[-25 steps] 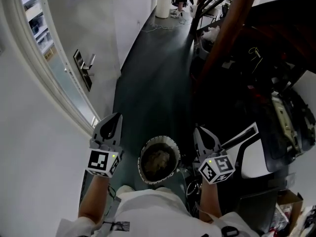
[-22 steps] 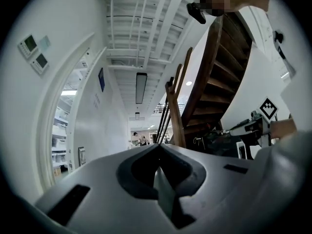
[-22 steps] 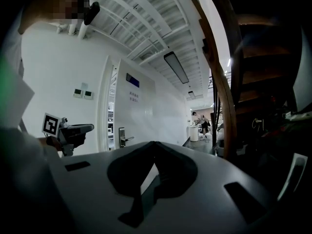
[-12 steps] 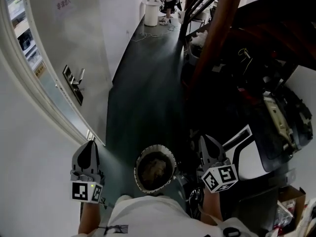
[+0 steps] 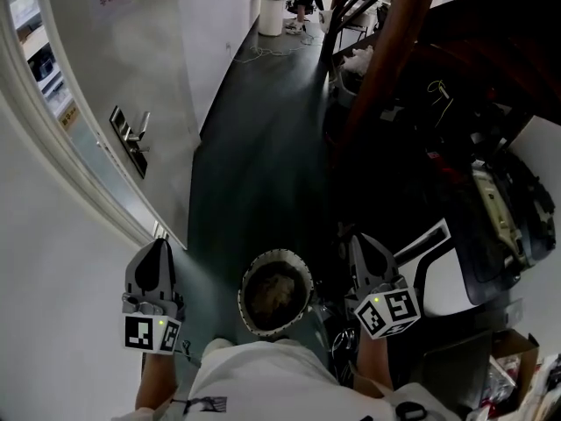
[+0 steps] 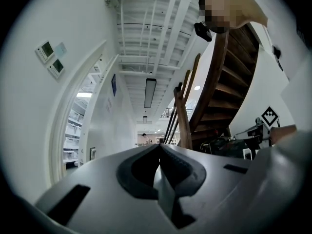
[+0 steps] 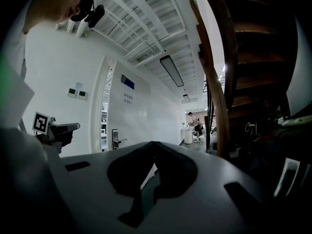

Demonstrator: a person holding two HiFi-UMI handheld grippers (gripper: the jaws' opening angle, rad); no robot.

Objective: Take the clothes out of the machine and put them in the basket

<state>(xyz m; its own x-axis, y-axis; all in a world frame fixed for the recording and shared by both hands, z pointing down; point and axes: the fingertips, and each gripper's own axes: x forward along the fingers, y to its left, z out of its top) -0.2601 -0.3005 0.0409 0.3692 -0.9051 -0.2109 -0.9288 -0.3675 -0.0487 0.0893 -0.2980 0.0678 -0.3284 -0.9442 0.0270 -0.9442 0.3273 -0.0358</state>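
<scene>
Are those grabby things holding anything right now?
No, nothing is held. The left hand-held gripper and right hand-held gripper are both shut and empty.

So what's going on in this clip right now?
A person stands in a corridor beside a wooden staircase, holding the left gripper and right gripper out in front, both with jaws shut and empty. A round basket sits on the dark floor between them, with what looks like crumpled fabric inside. No machine is in view.
</scene>
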